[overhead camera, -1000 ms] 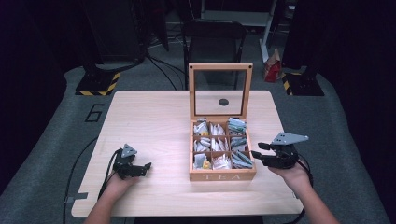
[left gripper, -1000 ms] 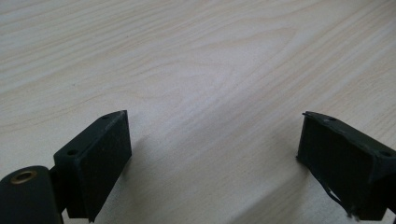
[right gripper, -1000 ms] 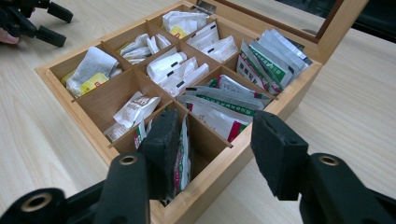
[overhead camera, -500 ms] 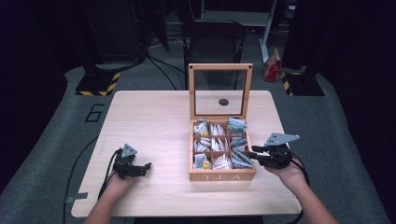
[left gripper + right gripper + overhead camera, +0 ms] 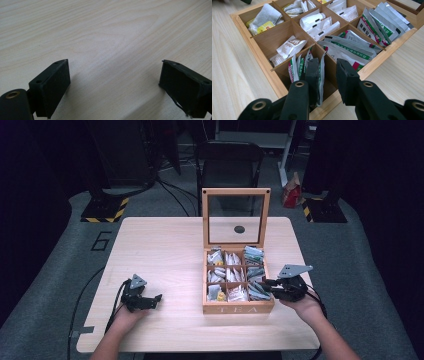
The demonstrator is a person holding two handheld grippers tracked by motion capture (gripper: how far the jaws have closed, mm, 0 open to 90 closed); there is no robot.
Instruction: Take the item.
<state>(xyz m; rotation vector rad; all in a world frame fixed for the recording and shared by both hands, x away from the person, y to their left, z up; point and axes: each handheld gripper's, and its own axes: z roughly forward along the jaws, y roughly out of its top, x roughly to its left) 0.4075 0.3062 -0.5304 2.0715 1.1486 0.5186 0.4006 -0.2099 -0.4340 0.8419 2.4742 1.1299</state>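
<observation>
While I watch from above, the bench [image 5: 165, 250] carries a wooden tea box [image 5: 238, 307], lid upright, right of centre. My right tongs [image 5: 325, 72] reach into its near right compartment, jaws parted around a green-and-white sachet [image 5: 321, 75], one jaw among the packets. My left tongs [image 5: 113, 82] rest wide open on bare wood, well apart from the box.

A wooden tea box [image 5: 238, 309] sits on the table's right half, its glass-paned lid [image 5: 236, 217] standing upright. Nine compartments hold paper tea sachets; green-and-white packets [image 5: 300, 67] stand on edge in the near right compartment.
</observation>
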